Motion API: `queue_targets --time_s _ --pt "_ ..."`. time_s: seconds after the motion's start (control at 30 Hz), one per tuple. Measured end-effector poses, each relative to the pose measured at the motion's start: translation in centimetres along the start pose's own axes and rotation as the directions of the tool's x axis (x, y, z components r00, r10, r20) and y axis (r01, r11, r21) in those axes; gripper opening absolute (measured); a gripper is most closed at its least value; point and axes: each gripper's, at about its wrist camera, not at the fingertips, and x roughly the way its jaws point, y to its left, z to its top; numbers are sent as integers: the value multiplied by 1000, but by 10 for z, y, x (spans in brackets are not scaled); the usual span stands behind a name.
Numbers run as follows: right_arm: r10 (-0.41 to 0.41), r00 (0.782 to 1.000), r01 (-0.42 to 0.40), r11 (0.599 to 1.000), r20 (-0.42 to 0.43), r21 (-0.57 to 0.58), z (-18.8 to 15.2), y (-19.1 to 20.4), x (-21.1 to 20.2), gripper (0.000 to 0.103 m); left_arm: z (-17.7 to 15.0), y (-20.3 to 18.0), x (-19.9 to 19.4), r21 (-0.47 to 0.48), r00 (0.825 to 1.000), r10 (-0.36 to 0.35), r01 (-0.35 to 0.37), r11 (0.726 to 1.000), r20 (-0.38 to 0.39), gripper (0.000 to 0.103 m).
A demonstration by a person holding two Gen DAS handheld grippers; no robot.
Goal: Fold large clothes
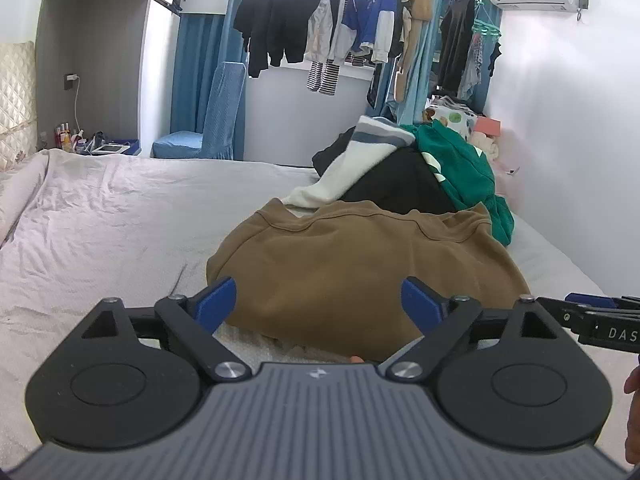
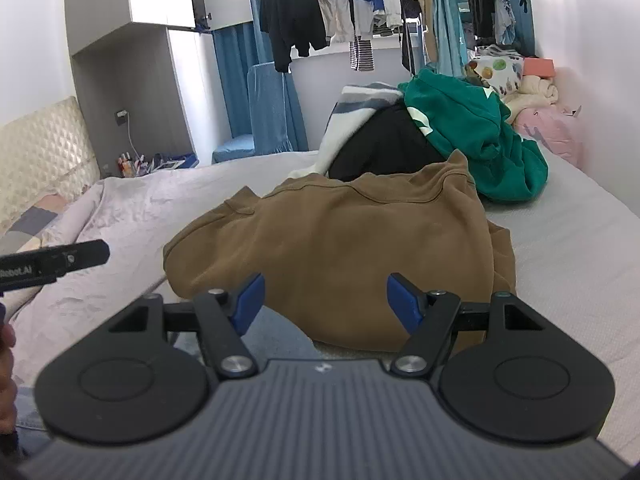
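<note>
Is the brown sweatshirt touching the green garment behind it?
Touching. In the right wrist view the brown sweatshirt's raised far corner overlaps the green garment's lower edge with no bed sheet visible between them.

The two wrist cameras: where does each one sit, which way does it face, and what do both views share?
Left wrist: sits behind the open left gripper, faces the brown sweatshirt on the bed; the right gripper shows at the right edge.
Right wrist: sits behind the open right gripper, faces the same sweatshirt; the left gripper and a hand show at the left.
Shared: sweatshirt, green garment, hanging clothes.
</note>
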Motion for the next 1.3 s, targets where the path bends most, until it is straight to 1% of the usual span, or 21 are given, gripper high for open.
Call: queue_targets --time_s 0.07,0.1,0.13,0.17,0.2,0.27,0.43,0.7,0.77,0.87,1.07,1.3 --pt "-9 1000 9 1000 5 -6 -1 2 0 71 1 1 2 -7 1000 -7 7 1000 0 98" --pt "-11 1000 11 1000 6 -6 0 2 0 75 1 1 2 -10 1000 -6 6 1000 3 101" --pt "-8 1000 8 1000 4 -6 0 1 0 81 1 2 2 -10 1000 -4 4 1000 4 102" --pt "-2 1000 2 1000 6 0 1 0 0 92 2 2 3 -8 1000 -2 2 1000 2 102" --pt "1 1000 -1 1000 11 7 1 -1 -1 101 1 1 3 -7 1000 -1 1 1000 0 102" --pt "-20 1000 20 1000 19 3 2 0 -1 103 1 1 3 -8 1000 3 -3 1000 -2 102" --pt "-39 999 39 999 7 15 2 -3 3 103 1 -1 1 -2 1000 18 -18 1000 5 102" --pt "-56 998 56 998 0 -3 0 -1 3 103 0 -2 -4 9 999 32 -32 999 8 102" --pt "-51 999 51 999 -2 0 0 -1 3 103 0 -5 -5 19 999 53 -54 998 7 102" --pt "-52 999 52 999 -3 -2 -1 0 2 103 -1 -5 -5 13 999 43 -43 999 -1 102" --pt "-56 998 56 998 8 5 -2 -1 -1 103 -1 -7 -7 13 998 54 -55 998 7 102" --pt "-58 998 58 998 3 10 -2 -3 -2 103 -1 -8 -8 10 998 58 -59 998 9 102"
